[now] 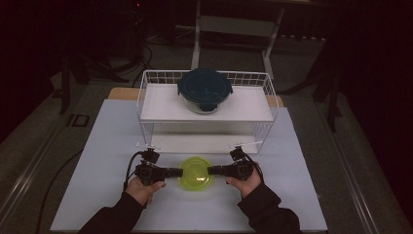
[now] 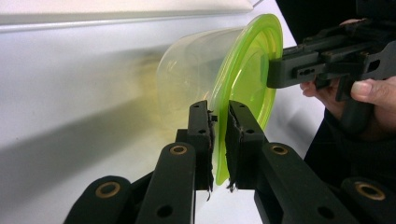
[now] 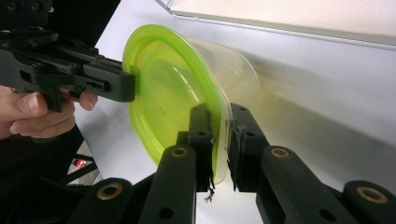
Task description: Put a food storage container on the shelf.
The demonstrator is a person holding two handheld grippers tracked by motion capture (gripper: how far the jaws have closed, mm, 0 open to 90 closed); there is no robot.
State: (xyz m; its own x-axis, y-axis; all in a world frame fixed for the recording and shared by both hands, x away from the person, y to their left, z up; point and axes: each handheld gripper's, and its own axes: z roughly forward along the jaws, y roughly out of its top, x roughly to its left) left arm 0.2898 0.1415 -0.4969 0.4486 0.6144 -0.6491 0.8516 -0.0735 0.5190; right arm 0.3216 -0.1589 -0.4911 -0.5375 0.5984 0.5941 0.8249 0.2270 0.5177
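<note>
Two pairs of black jaws clamp the rim of a lime-lidded clear container (image 1: 196,173) from opposite sides: the left gripper (image 1: 176,171) and the right gripper (image 1: 214,170). It sits just before the wire rack (image 1: 146,97). Likely a two-handed lift; next, raise evenly.

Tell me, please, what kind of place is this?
Probably a lab or studio set up for recording handling tasks: a white table in a dark room, a wire rack holding a lidded container, and metal stands behind it.
</note>
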